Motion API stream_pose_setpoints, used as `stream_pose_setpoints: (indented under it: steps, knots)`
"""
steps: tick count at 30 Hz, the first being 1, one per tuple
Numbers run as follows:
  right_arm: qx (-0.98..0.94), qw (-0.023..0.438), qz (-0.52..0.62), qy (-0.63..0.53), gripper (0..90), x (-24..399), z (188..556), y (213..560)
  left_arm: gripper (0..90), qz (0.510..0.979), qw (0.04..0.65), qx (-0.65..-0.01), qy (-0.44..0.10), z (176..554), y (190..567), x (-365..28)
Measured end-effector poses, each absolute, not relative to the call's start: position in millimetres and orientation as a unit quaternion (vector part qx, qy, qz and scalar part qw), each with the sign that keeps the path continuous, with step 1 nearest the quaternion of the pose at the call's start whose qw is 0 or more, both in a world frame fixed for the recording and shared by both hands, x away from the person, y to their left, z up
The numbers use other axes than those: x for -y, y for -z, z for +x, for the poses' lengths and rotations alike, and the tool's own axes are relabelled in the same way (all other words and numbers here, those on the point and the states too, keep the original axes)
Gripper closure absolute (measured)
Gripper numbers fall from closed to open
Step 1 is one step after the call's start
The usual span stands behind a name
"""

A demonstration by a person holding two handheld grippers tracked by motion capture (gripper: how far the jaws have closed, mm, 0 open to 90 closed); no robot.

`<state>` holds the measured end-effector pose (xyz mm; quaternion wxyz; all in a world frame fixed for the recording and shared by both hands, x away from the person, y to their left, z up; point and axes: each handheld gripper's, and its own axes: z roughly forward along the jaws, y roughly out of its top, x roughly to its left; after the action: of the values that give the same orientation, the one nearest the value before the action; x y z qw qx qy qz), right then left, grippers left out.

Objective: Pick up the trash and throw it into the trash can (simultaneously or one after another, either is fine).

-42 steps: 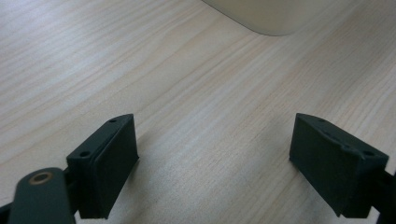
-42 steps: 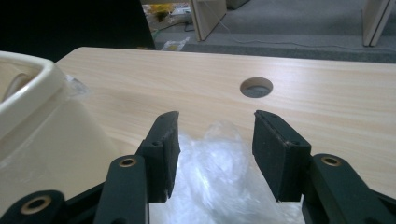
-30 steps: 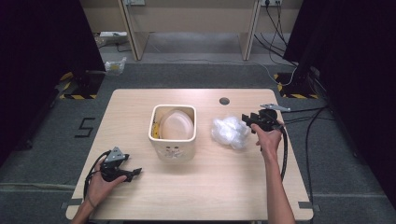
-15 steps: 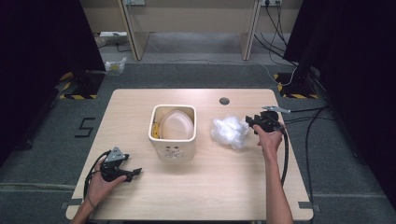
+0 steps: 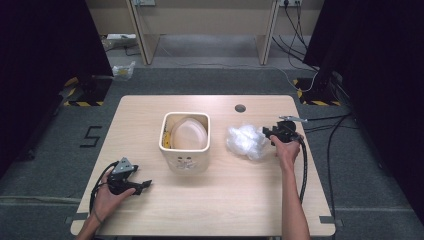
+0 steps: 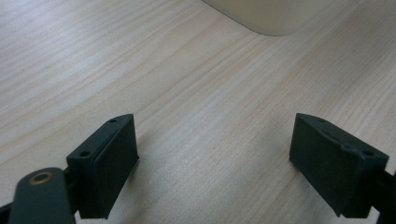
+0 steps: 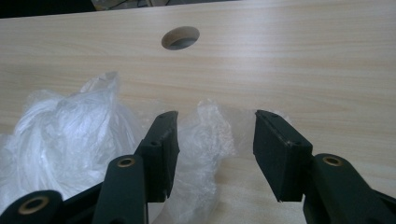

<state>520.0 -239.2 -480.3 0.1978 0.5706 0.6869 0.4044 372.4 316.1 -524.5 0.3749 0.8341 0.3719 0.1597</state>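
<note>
where grey carpet rings the wooden table [image 5: 220,210], left tongs [image 6: 212,165] spread, right tongs [image 7: 215,154] parted astride plastic bag [image 7: 70,135]

One sign can be read — a large dark figure "5" [image 5: 91,136] marked on the grey carpeted floor [image 5: 45,170], just left of the pale wooden table [image 5: 240,200]. The cream square bin [image 5: 184,150] bears a faint printed motif on its front wall — too small to make out.

A pale wood-grain table [image 5: 220,200] is seen, with a cream bin [image 5: 185,150], a clear whitish plastic bag [image 5: 245,141], and black grippers on grey carpet [image 5: 60,150].
</note>
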Motion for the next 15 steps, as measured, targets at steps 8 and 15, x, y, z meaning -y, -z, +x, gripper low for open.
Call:
stream_pose_setpoints:
  steps: [8, 15]
  knots:
    - [-0.689, 0.189, 0.579, -0.393, 47.9, 240, 525, 491, 14.2, 0.834, 0.375, -0.372, -0.160, 372, 525, -316]
    - [-0.694, 0.171, 0.583, -0.386, 52.5, 240, 526, 505, 14.2, 0.834, 0.375, -0.372, -0.160, 372, 525, -316]
